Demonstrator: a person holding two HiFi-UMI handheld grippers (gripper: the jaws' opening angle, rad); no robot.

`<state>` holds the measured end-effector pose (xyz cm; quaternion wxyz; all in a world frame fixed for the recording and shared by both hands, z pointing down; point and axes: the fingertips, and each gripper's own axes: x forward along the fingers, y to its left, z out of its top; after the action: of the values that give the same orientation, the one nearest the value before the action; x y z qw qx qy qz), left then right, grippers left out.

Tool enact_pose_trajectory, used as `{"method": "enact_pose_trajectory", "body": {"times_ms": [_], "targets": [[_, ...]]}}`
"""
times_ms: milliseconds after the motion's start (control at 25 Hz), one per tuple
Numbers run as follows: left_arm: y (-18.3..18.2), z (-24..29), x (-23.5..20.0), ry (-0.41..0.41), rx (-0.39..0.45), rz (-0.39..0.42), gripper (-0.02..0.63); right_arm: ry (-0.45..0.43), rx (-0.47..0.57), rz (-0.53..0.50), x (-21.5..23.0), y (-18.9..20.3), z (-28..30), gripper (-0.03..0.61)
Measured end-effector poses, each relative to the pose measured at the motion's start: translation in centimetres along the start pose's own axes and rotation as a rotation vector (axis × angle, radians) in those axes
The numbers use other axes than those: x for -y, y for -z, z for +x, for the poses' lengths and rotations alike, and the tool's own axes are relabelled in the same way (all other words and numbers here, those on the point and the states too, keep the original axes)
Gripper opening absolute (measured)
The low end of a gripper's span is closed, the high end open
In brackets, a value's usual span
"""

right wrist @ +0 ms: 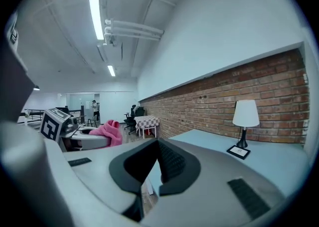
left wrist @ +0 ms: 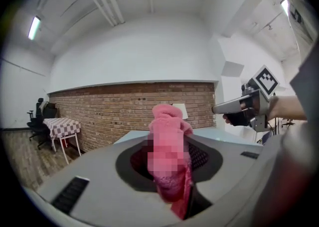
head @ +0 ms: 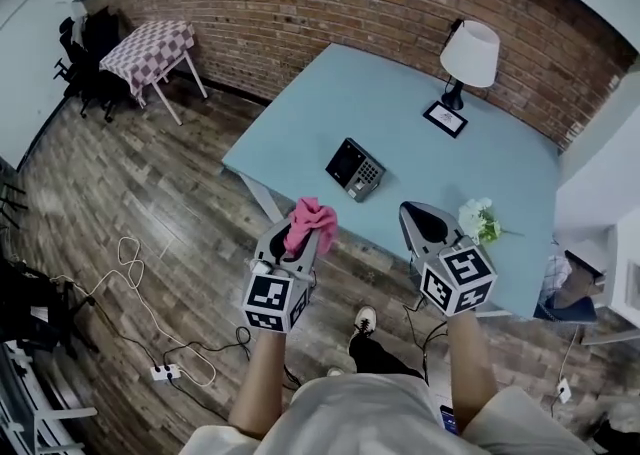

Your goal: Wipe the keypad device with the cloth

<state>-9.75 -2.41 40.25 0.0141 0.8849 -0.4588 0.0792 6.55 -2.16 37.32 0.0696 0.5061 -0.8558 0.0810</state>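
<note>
Wood-plank flooring and a red brick wall (head: 330, 3) are framing the workspace; a light-blue rectangular table (head: 500, 173) is standing out from that wall.

Objects on the table: a black keypad device with a dark screen and grey keys (head: 355, 169) is lying flat near the front left corner. A white-shaded table lamp (head: 470, 58) is standing towards the far edge, well apart from it. A small bunch of white flowers (head: 478, 219) is lying near the front edge, to the right.

Left gripper (head: 303, 235): its jaws are clamping a pink fleecy cloth (head: 309, 218), which is bunching up and out past the tips. The gripper is hovering over the floor, just short of the table's front edge. The cloth is near the black keypad device but not touching it.

Right gripper (head: 420, 215): its jaws are meeting at the tips with nothing between them. It is hanging above the front edge of the table, to the right of the device and apart from it.

Progress, my judgement: the cloth is in hand, so the pick-up is done. No wiping contact is showing. Remaining work: carrying the cloth forward and down onto the device's face, then rubbing across the screen and keys. The empty gripper is free for steadying the device, which may slide on the smooth top under the strokes.
</note>
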Motion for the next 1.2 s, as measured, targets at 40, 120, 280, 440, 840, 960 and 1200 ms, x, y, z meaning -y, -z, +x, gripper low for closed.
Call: {"method": "enact_pose_trajectory", "body": {"times_ms": [40,120,280,440,840,960,1200], "targets": [[-0.2,-1.2,0.4,0.005,0.002,0.004,0.155,0.011,0.003,-0.004,-0.7,0.1,-1.1,0.018],[-0.7,-3.6,1.3,0.012,0.008,0.01,0.155,0.026,0.011,-0.012,-2.1,0.1,-3.2,0.018],[-1.5,-8.5,2.6,0.009,0.028,0.015,0.155,0.028,0.036,-0.044,-6.0,-0.7,-7.2,0.018],[-2.4,-12.6,4.2,0.004,0.043,0.036,0.155,0.02,0.06,-0.094,-9.8,-1.9,-10.6,0.018],[-5.5,-18.6,7.1,-0.002,0.092,0.106,0.155,0.032,0.108,-0.167,-14.0,-3.7,-15.8,0.018],[-6.0,-19.2,7.7,-0.001,0.101,0.121,0.155,0.031,0.109,-0.167,-14.2,-3.6,-16.5,0.018],[-6.3,-19.5,8.4,0.01,0.105,0.133,0.155,0.042,0.107,-0.168,-14.3,-3.3,-17.0,0.018]]}}
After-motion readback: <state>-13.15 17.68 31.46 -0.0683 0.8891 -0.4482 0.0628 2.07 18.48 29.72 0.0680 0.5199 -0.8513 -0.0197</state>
